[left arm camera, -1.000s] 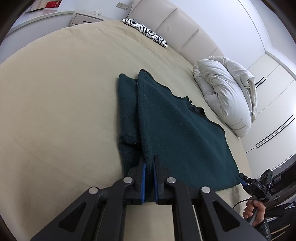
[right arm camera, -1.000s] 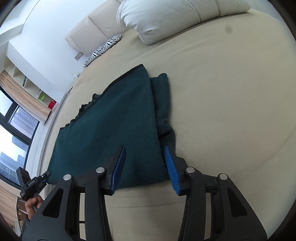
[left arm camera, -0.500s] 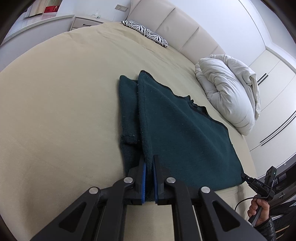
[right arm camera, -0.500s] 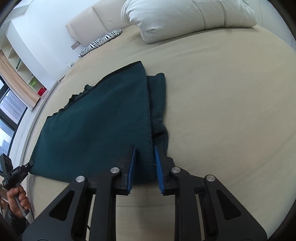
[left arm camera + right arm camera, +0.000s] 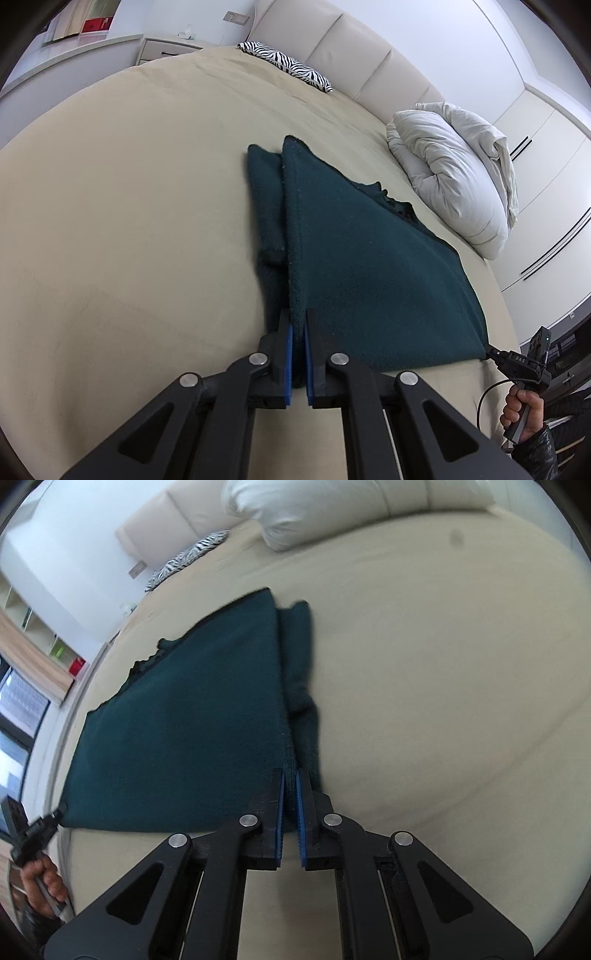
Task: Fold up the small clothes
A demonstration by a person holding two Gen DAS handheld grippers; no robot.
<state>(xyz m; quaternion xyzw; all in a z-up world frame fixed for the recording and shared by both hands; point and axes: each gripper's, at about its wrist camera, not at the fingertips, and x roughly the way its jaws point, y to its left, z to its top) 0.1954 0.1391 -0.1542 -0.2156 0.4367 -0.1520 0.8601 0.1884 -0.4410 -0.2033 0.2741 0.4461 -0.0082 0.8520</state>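
On the bed (image 5: 129, 221), each hand-held gripper (image 5: 298, 325) (image 5: 290, 775) pinches the green garment's (image 5: 369, 266) near corners; only the right view shows windows (image 5: 18, 716).

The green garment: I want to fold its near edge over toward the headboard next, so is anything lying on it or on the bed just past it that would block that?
Nothing visible does. The green garment has a bare top, and both grippers, left and right, already clamp its near corners. The white duvet and zebra pillow lie apart from it on the bed.
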